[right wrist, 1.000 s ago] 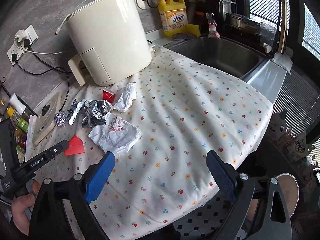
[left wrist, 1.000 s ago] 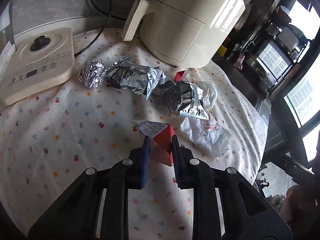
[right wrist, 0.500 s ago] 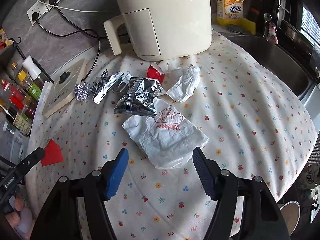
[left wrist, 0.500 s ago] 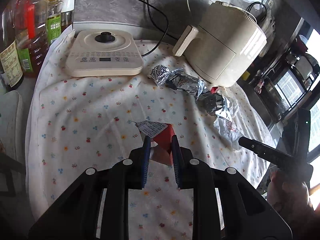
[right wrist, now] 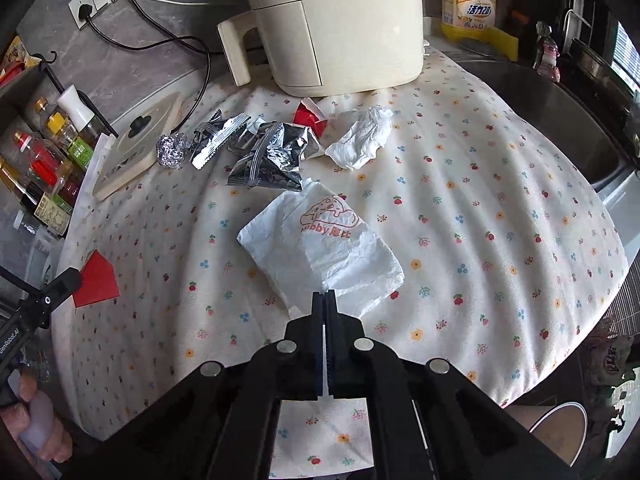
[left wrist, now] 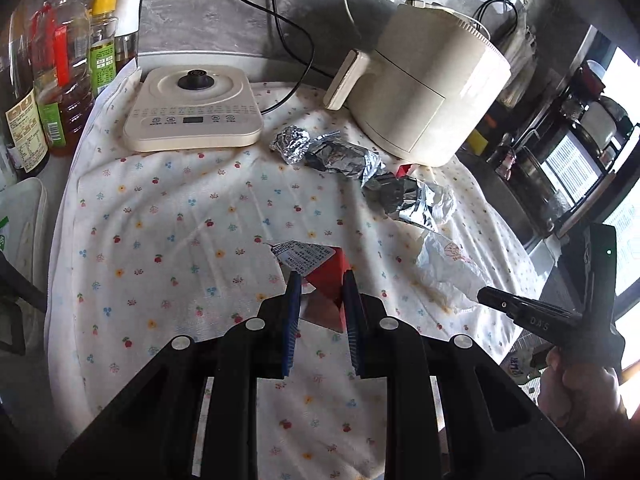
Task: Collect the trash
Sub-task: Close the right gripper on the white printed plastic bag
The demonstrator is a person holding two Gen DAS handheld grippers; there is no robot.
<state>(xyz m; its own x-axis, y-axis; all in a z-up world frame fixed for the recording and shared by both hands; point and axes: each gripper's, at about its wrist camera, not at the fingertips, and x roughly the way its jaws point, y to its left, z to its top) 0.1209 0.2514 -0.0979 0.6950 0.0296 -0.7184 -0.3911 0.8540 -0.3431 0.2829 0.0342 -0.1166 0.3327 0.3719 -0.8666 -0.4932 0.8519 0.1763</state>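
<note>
My left claw is clamped on a stiff red carton, its blue ribbed pads pressing the folded sides; a white printed label pokes out ahead of the tips. The carton hangs above the worktop, which is draped in a soft, creased floral cloth.

My right claw has its pads pressed flat together, pinching the near edge of a white bag. The bag is thin, crinkled plastic with an orange print, lying flat just ahead of that claw.

Further ahead of the right claw sits a silver zip pouch, glossy and crumpled. Left of it lie a torn foil wrapper with a serrated edge and a knobbly foil ball. Right of the pouch lies a wadded white tissue, and beyond the pouch a second red scrap.

Beyond all of that stands a smooth cream air fryer, rounded, with a blocky handle. Far left of the right claw lies a flat cream cooker base with rounded corners.
</note>
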